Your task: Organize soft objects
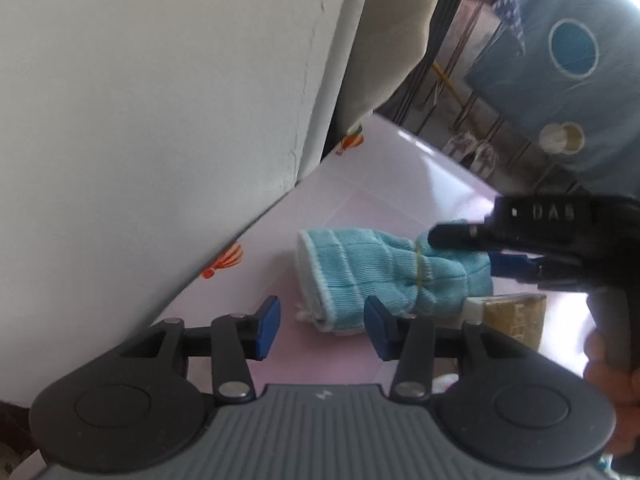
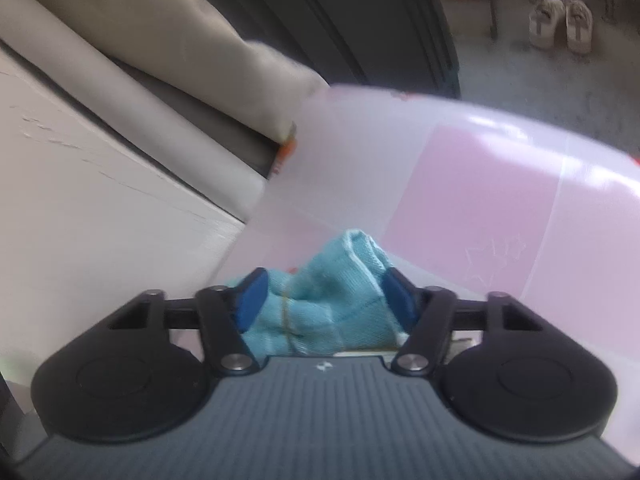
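A light blue knitted sock bundle (image 1: 372,268) with a white cuff, tied by a thin yellow band, lies on the pink table cover (image 1: 360,204). My left gripper (image 1: 322,328) hovers at its cuff end with the jaws apart; the cuff lies in the gap and neither blue pad touches it. My right gripper (image 1: 464,248) comes in from the right over the toe end. In the right wrist view the sock bundle (image 2: 324,300) fills the space between the blue pads of the right gripper (image 2: 325,306), which press on both of its sides.
A white wall (image 1: 160,120) runs along the table's left edge. A brown box (image 1: 516,316) lies just right of the sock. A person's hand (image 1: 608,364) holds the right gripper. Beyond the table are sandals (image 2: 560,24) on the floor and a blue patterned cloth (image 1: 560,80).
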